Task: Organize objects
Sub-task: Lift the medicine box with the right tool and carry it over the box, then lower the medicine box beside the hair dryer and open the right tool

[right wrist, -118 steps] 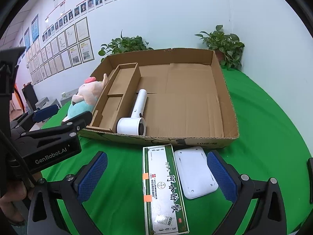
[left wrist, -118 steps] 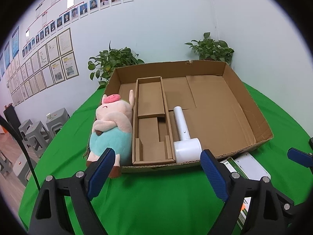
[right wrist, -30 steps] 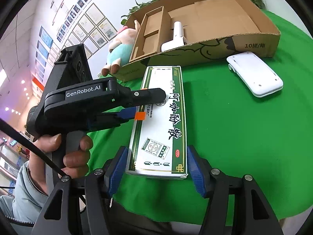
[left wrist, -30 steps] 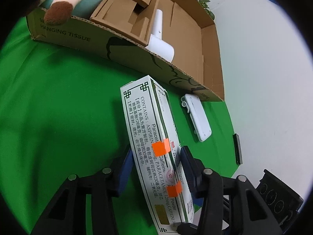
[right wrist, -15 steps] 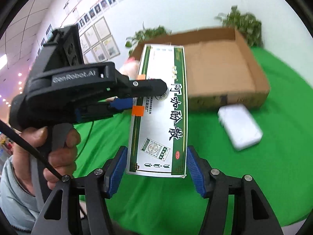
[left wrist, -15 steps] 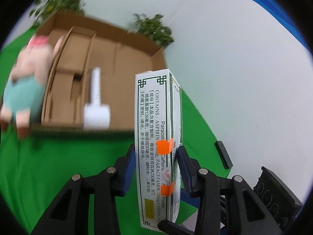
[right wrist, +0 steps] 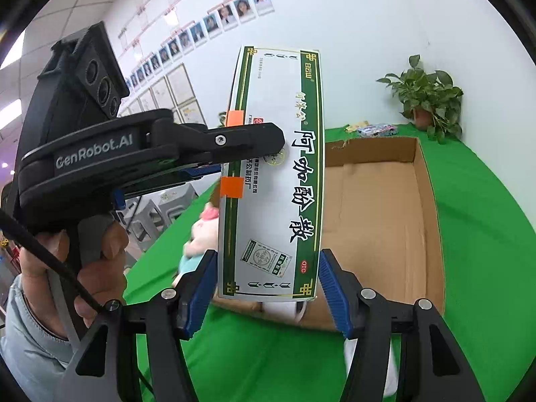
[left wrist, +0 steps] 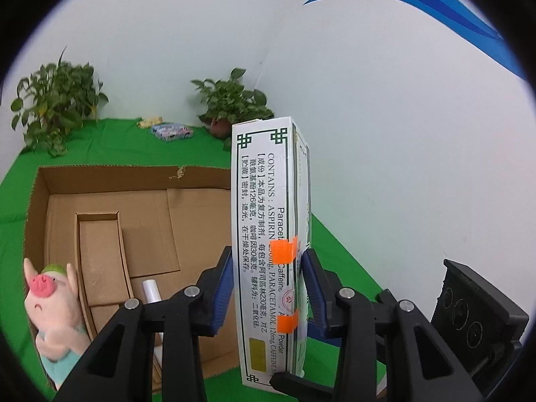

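Left gripper (left wrist: 266, 288) clamps the medicine box (left wrist: 268, 234) across its thin sides; right gripper (right wrist: 268, 288) brackets its wide face, contact unclear. Box held upright, frame center, above the cardboard tray (left wrist: 187, 214). Risk: uneven pull twists it loose onto the plush pig (left wrist: 50, 308).

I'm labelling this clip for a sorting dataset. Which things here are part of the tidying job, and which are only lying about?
Part of the job:
medicine box, held by both grippers
cardboard box
plush pig
white handheld device in the cardboard box
left gripper
right gripper

Only lying about:
potted plants
small colourful packet
wall photos
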{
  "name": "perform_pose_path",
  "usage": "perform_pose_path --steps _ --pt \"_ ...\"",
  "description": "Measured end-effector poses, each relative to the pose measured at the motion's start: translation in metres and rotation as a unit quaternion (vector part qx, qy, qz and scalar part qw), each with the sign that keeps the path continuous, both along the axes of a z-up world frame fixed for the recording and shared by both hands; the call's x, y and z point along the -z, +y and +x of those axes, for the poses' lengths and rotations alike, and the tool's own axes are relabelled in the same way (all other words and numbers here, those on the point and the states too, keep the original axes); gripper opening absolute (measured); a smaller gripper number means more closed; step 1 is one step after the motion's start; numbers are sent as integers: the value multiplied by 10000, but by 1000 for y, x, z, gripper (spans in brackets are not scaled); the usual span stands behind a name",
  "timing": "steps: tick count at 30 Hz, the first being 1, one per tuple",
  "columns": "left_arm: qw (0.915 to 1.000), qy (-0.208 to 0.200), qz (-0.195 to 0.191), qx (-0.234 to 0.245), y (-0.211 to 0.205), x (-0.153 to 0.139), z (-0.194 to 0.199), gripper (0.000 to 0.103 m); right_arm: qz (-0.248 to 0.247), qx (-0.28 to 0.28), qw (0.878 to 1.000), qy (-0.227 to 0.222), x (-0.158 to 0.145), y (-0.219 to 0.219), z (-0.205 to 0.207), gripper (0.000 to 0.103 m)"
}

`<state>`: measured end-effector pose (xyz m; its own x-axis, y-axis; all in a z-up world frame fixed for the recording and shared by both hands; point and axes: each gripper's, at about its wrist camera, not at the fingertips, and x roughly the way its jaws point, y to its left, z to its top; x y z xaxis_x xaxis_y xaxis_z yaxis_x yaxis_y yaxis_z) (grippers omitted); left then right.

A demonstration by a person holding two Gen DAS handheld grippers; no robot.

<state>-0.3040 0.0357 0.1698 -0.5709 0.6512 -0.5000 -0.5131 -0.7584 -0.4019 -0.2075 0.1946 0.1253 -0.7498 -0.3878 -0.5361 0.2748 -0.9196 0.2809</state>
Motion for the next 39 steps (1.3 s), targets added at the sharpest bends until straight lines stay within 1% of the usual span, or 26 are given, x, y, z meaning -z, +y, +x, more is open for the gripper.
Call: perform_pose_path --steps 3,5,8,11,12,15,18,21,24,26,29,34,35,36,39 --pt "9999 -173 1 5 2 7 -20 39 -36 26 9997 -247 4 3 -29 58" --pt "9993 -367 1 10 4 20 -35 39 -7 37 9994 -350 10 5 -42 58" --pt "9983 -586 -77 23 7 46 -46 39 -53 25 9981 -619 30 11 -61 58" --pt "9957 -921 -106 16 10 78 -64 39 -84 63 9952 -970 59 14 -77 58" --pt "9940 -1086 -93 3 10 92 -71 39 -87 65 9945 -1044 65 15 -81 58" --pt "9902 -1386 -160 -19 14 121 -83 39 -116 -22 9898 -1419 93 19 -96 58" --pt "9846 -1729 -266 -61 20 152 -94 39 -88 -51 9847 -1741 120 22 -106 58" --pt "9788 -2004 -413 -91 27 176 -98 39 -192 -40 9792 -2018 143 25 -114 58" --pt "9741 -2176 -607 -126 33 192 -102 40 -260 15 9746 -2223 158 26 -119 57" --pt "9718 -2240 -714 -156 35 199 -103 41 -210 59 9721 -2335 165 24 -122 58" --pt "9718 -2247 -691 -178 33 202 -103 42 -201 86 9717 -2353 166 21 -124 58" --pt "9727 -2106 -940 -275 30 199 -97 45 8 102 9718 -2357 162 9 -127 58" --pt "9724 -2111 -947 -290 28 198 -96 46 81 105 9720 -2347 161 6 -127 58" --pt "9722 -2127 -934 -298 25 197 -94 48 192 104 9723 -2328 159 0 -127 58" --pt "9733 -2062 -958 -321 21 191 -87 45 302 140 9715 -2346 156 -8 -129 58"
